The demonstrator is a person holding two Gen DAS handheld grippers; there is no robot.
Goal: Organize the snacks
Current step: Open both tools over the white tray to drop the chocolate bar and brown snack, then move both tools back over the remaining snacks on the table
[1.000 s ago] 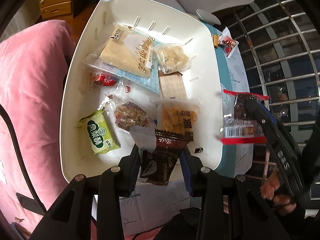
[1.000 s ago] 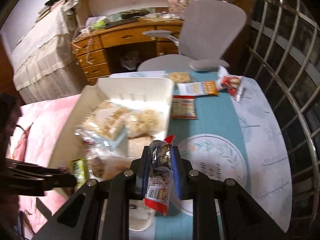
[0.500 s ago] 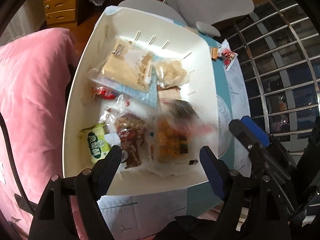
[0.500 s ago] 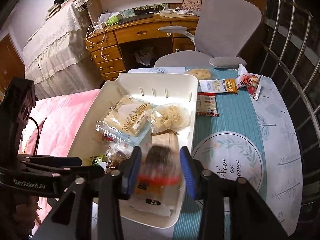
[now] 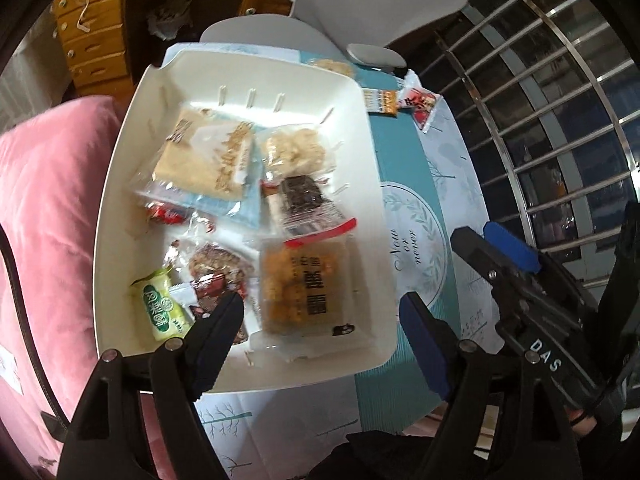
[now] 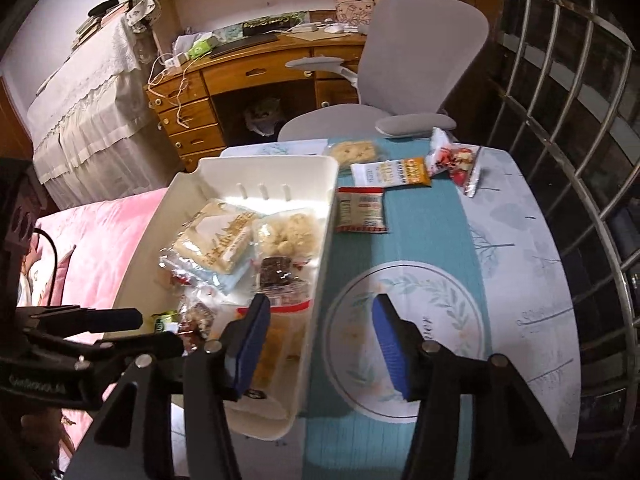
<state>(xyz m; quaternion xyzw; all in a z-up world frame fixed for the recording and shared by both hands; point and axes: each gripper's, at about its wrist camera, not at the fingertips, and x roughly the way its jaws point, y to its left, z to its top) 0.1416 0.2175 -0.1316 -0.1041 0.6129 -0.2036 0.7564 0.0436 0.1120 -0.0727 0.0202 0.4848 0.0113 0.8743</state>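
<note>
right wrist view: the right tongs [image 6: 318, 336] hang over the bin's [image 6: 320, 276] right wall with jaws parted and empty; they have just been opening, and nothing is between them. the left tongs [image 5: 320, 320] stand wide apart too, empty, above the bin's near end. the snacks lie piled in the bin: a dark bar in a clear red-edged pack [image 5: 306, 204] sits on top near the right wall, an orange pack [image 5: 306, 288] below it, a green pack [image 5: 162, 310] at the near left corner, a pale flat pack [image 5: 204, 160] and a puffed-rice pack [image 5: 296, 150] at the far end. on the tabletop [image 6: 520, 264], right of the bin, four more packs lie loose: a red-and-white one [image 6: 362, 210] just beside the bin wall, an orange-ended one [image 6: 392, 172], a red one [image 6: 454, 162] and a pale cake [image 6: 354, 150] at the far edge. a grey chair [image 6: 420, 76] stands behind the tabletop, a pink bed [image 5: 44, 216] on the left. the left tongs' finger covers the dark pack [image 5: 216, 292] beside the green one, and the small red wrappers under the pale pack are too crumpled to read, perhaps sweets.
</note>
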